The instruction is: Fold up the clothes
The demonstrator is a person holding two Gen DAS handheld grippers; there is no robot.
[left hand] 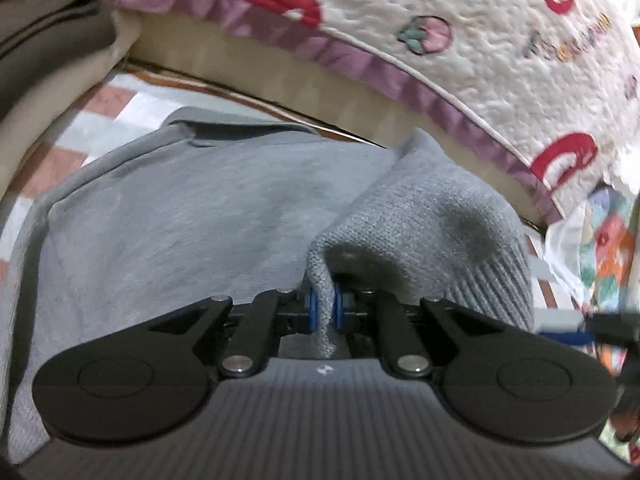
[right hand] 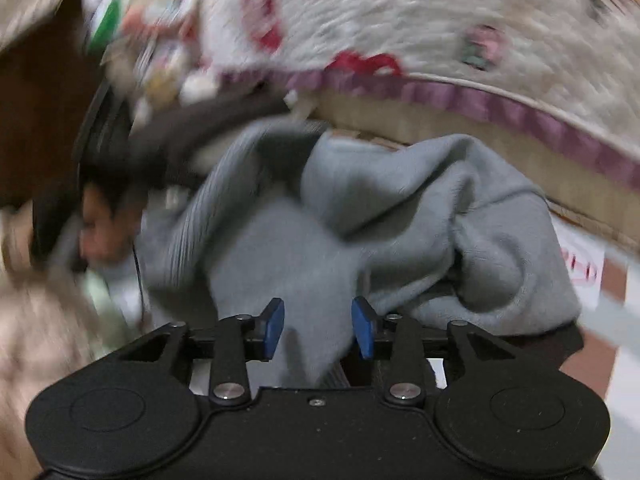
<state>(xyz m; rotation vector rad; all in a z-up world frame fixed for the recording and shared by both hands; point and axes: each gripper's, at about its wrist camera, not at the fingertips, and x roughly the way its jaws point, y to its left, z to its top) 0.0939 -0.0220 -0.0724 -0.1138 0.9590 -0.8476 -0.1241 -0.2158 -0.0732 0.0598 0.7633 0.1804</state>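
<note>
A grey sweatshirt lies spread on a checked cover, its ribbed knit edge raised in a fold at the right. My left gripper is shut on that fold, with grey knit pinched between the blue pads. In the right wrist view the same sweatshirt is bunched in a heap. My right gripper stands over its near edge with the blue pads apart. A flap of grey cloth hangs between them without being pressed. That view is motion-blurred.
A cream quilt with red prints and a purple border overhangs the far side, also the quilt in the right view. The red-and-white checked cover shows at the left. A blurred hand and dark gear sit at the left of the right view.
</note>
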